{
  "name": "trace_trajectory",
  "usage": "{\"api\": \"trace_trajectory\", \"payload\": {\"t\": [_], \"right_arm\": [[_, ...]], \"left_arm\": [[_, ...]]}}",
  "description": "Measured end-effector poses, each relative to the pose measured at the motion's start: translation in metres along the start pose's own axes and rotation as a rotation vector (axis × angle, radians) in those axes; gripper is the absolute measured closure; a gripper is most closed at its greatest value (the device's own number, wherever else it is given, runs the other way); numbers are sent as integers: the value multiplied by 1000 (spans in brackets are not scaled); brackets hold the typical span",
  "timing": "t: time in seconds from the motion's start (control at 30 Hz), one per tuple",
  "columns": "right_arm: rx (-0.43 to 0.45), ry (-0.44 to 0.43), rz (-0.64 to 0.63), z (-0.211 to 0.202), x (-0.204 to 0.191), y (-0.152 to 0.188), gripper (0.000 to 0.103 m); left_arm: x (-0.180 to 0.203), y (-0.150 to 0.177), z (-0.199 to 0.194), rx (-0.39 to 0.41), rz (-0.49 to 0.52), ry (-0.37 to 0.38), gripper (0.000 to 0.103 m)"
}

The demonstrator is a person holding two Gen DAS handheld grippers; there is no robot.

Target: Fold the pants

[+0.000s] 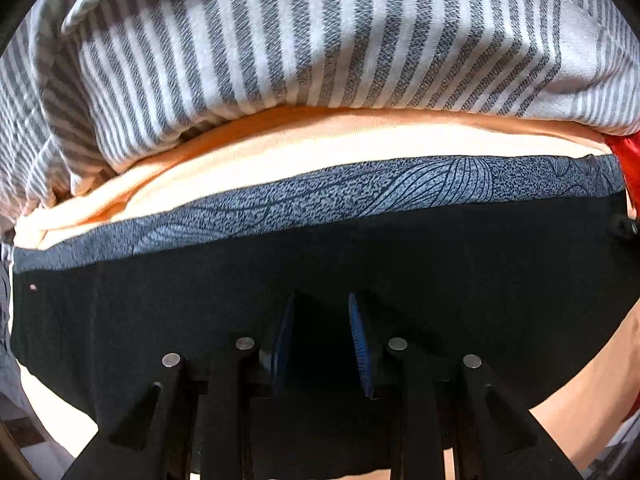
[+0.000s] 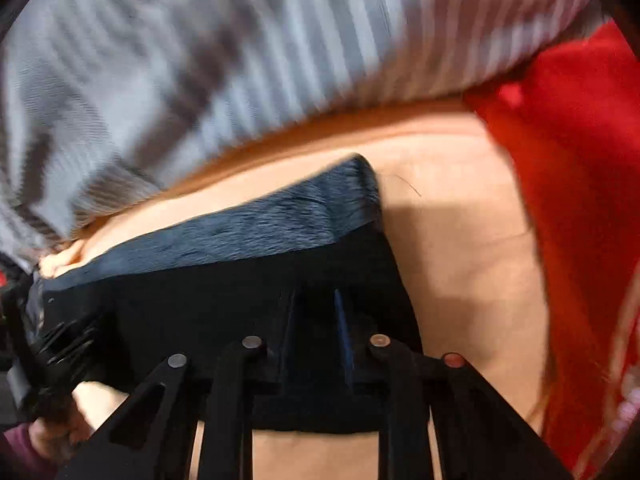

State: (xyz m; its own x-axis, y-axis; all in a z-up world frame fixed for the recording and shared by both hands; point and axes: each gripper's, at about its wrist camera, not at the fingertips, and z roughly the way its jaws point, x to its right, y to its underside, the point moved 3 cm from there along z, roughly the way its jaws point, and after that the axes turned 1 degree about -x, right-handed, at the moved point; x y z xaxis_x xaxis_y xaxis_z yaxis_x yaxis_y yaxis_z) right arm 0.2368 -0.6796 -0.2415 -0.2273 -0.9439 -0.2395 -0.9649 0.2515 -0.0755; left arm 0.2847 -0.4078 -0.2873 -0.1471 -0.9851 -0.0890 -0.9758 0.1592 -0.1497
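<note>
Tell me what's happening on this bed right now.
A person is folding black pants with a grey patterned waistband on a peach sheet, one two-finger tool in each hand. The left tool and right tool both point down over the black cloth. A grey striped blanket lies beyond, a red cloth alongside.

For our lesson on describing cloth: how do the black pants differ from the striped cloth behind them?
The black pants are plain and dark; the striped cloth has grey and white bands. The pants lie flat at the near edge under the left gripper; the striped cloth is bunched up farther back. Both rest on the peach sheet.
</note>
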Motion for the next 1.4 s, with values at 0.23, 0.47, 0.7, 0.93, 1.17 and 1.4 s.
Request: {"api": "trace_trajectory", "payload": {"t": [0.23, 0.47, 0.7, 0.93, 1.17, 1.4], "right_arm": [[49, -48, 98, -9, 13, -28, 91], [105, -46, 63, -31, 2, -38, 91], [48, -100, -125, -21, -72, -7, 75], [26, -100, -66, 16, -70, -11, 75], [12, -87, -40, -5, -75, 7, 68], [-4, -287, 3, -22, -124, 71, 63]], "left_arm": [[9, -22, -6, -18, -33, 9, 73], [11, -55, -16, 13, -61, 20, 73], [-26, -46, 2, -48, -129, -19, 73], [-51, -66, 7, 16, -157, -66, 41], [-129, -63, -5, 7, -260, -128, 41], [-192, -1, -20, -24, -197, -191, 41]]}}
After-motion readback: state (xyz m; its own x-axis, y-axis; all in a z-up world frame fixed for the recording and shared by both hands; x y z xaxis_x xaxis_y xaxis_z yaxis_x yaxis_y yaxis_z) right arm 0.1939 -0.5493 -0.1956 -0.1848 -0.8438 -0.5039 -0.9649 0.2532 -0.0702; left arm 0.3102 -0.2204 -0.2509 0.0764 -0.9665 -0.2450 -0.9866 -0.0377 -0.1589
